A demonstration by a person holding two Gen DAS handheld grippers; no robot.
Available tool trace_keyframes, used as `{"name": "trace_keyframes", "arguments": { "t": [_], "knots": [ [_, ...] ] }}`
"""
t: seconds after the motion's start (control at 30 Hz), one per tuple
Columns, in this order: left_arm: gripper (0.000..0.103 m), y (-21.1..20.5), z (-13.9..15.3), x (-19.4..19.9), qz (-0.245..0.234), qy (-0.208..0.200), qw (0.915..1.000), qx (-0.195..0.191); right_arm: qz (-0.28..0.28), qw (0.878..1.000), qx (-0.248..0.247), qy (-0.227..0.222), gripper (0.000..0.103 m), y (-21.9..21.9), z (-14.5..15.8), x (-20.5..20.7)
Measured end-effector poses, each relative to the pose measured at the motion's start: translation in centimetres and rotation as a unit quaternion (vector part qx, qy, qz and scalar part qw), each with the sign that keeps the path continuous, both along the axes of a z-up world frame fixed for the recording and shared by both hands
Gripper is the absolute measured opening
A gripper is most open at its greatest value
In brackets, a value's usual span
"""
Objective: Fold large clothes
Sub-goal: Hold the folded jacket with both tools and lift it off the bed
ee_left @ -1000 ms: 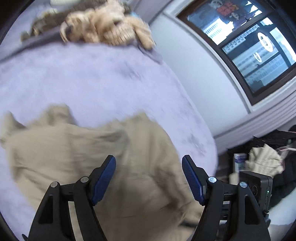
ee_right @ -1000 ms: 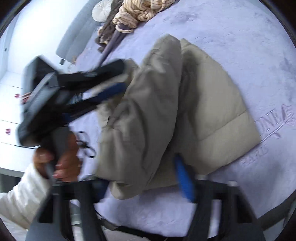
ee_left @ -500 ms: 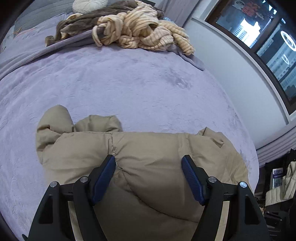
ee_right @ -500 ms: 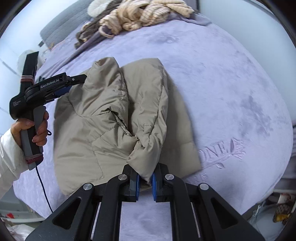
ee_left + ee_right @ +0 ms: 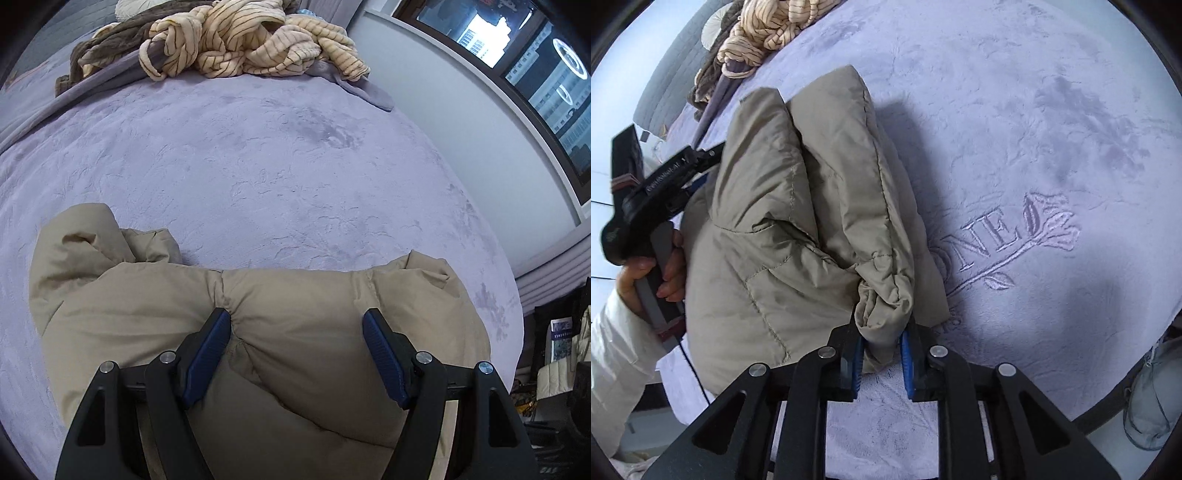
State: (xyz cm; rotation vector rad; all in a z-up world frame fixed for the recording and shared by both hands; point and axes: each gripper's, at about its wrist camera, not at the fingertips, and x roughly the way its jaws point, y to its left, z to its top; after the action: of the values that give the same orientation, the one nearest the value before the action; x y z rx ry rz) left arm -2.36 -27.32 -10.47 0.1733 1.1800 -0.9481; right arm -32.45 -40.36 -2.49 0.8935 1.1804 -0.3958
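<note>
- Half a second ago the right gripper [image 5: 881, 350] was clamped tight on the sleeve cuff [image 5: 882, 310]; its jaws have just been opening, and the cuff now sits loosely between the blue pads, seemingly let go so that the sleeve lies across the body.
- Beige puffer jacket [image 5: 295, 332] lies on the lilac bedspread [image 5: 258, 166], filling the lower half of the left wrist view, from about 8 o'clock round to 4 o'clock.
- Left gripper [image 5: 297, 354] has come down over the jacket's upper edge, jaws spread wide with nothing pinched, probably ready to press or take the next fold.
- Striped blanket heap [image 5: 240, 40] sits at 12 o'clock, well apart from the jacket.
- Embroidered lettering [image 5: 997, 240] shows at 3 o'clock, just beside the jacket.
</note>
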Motion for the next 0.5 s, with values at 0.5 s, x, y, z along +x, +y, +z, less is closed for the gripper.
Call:
{"name": "trace_keyframes", "arguments": {
  "t": [0.5],
  "knots": [
    [0.074, -0.1, 0.0, -0.7, -0.001, -0.016, 0.9999, 0.005, 0.071, 0.996, 0.038, -0.031, 0.029, -1.7, -2.2, 10.8]
  ]
}}
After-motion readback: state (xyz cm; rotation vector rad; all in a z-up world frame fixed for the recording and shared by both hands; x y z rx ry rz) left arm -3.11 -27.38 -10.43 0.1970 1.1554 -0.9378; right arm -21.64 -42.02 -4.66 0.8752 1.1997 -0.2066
